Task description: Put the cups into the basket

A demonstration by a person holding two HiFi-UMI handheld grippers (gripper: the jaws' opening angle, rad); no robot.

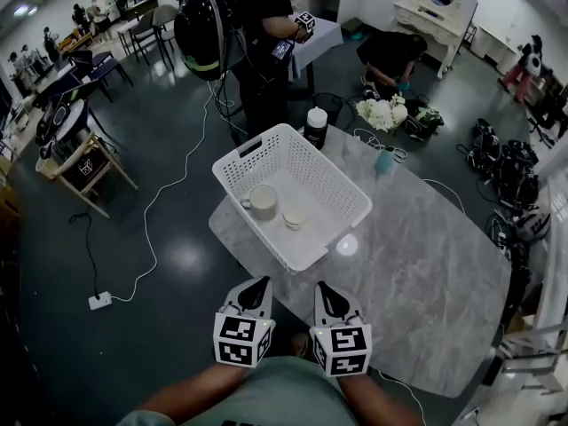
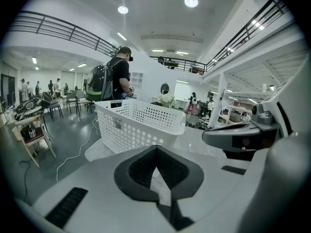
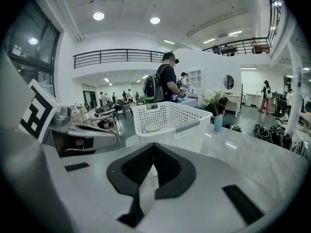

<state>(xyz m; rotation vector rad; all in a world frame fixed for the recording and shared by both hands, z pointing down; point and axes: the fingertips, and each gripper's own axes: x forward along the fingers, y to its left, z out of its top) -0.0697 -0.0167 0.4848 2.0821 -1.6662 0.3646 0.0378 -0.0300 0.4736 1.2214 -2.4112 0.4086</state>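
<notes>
In the head view, a white perforated basket [image 1: 327, 177] stands on the far left part of a grey marble desk [image 1: 417, 273]. Both cups are inside it, on its floor. A mug [image 1: 263, 201] with a handle sits towards the left, and a small cup [image 1: 295, 217] stands just to its right, the two apart. Past the far rim of the basket is a black bottle [image 1: 316, 128] with a white cap, and farther right on the desk stands a teal vase [image 1: 384, 160]. The left claw [image 1: 260, 283] and the right claw [image 1: 325, 289] sit side by side at the near edge of the desk, well short of the basket. Each has its jaws pressed together. A person with a backpack [image 1: 238, 25] stands on the floor beyond the desk.

In the left gripper view, the left claw [image 2: 156, 147] has its dark pads meeting at the tips with nothing between them. The basket rises ahead and slightly left on the desk, and the right claw shows at the right edge.

In the right gripper view, the right claw [image 3: 154, 144] is likewise pressed together and empty. The basket stands straight ahead, with one cup showing through its near wall. The vase is to its right.
</notes>
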